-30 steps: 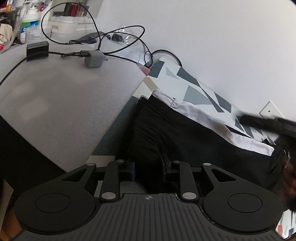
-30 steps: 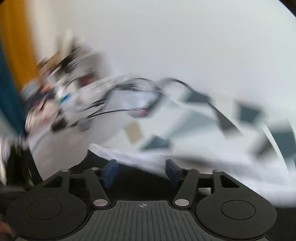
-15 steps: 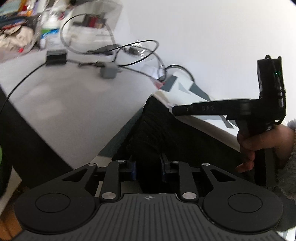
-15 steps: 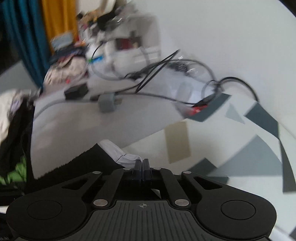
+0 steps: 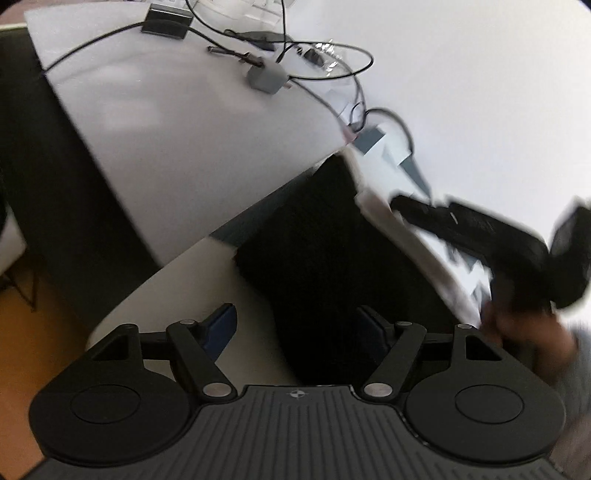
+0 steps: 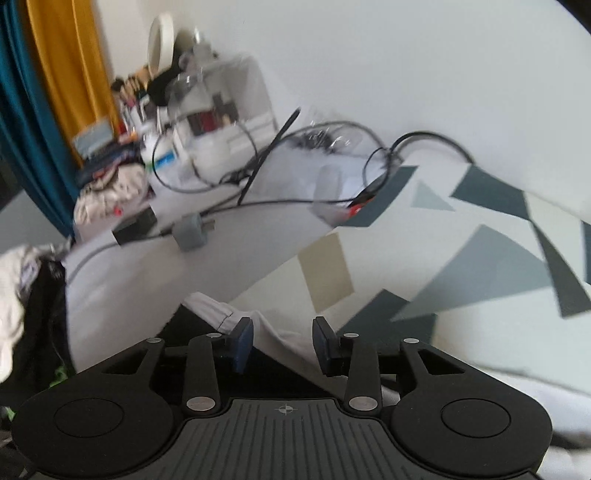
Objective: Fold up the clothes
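A black garment [image 5: 317,240] with a white edge [image 5: 384,218] lies on a patterned white and grey cover. My left gripper [image 5: 299,328] is open above the garment's near end, its blue pads spread wide with cloth between but not pinched. My right gripper [image 6: 282,341] is open too, and the garment's white edge [image 6: 221,314] lies just below its pads. In the left wrist view the right gripper [image 5: 399,205] shows blurred, held by a hand [image 5: 524,332] at the far side of the garment.
A grey desk top [image 5: 177,110] with black cables, a grey plug adapter [image 5: 266,77] and a black box [image 5: 166,23] lies beyond the garment. The patterned cover [image 6: 480,258] spreads to the right. Clutter, a clothes pile [image 6: 103,192] and curtains stand at the far left.
Both grippers were shut on the garment half a second ago and have opened. The left gripper has pulled back and tilted; the right gripper has dropped lower.
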Demonstrator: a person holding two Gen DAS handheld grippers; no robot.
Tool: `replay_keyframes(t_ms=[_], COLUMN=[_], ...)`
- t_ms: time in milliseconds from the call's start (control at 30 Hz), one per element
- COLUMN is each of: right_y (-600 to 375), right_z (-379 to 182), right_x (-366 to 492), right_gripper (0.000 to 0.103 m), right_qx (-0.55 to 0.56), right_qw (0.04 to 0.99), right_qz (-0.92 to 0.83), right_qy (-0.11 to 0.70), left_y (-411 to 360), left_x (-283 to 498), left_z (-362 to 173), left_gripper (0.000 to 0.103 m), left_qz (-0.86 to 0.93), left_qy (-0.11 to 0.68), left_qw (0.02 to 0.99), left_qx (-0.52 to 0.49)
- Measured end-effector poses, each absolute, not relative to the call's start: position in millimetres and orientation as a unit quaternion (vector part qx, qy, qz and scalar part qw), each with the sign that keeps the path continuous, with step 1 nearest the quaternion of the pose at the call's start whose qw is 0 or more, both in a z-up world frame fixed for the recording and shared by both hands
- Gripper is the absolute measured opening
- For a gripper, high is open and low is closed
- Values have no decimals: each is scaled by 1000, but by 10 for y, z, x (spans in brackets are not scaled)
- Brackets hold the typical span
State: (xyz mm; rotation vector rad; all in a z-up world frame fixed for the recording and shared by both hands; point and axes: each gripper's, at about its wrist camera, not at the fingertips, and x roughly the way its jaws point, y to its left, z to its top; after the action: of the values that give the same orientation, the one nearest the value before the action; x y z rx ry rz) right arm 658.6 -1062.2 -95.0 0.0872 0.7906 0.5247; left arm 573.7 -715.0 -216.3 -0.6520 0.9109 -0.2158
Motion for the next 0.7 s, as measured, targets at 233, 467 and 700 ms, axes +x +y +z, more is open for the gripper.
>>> replay_keyframes(t_ms=[233, 467, 700], right_y=[-11338, -12073, -12571], right_z=[-767, -832, -847], right_x=[5989, 5243, 4888], right_gripper=[74, 85, 83], right_qx=[100, 162, 235], right_qw=[915, 913, 908], right_qz=[159, -4, -94], right_qy=[358, 374, 334], left_y=[-7145, -7046, -6785], left_x=[5971, 5983, 5993], left_z=[-2232, -1765, -1595], left_gripper=[17, 15, 15], left_qz=[-113, -85, -20], left_qy=[411, 350, 331], left_qw=[835, 889, 916], left_qx=[-349, -285, -227])
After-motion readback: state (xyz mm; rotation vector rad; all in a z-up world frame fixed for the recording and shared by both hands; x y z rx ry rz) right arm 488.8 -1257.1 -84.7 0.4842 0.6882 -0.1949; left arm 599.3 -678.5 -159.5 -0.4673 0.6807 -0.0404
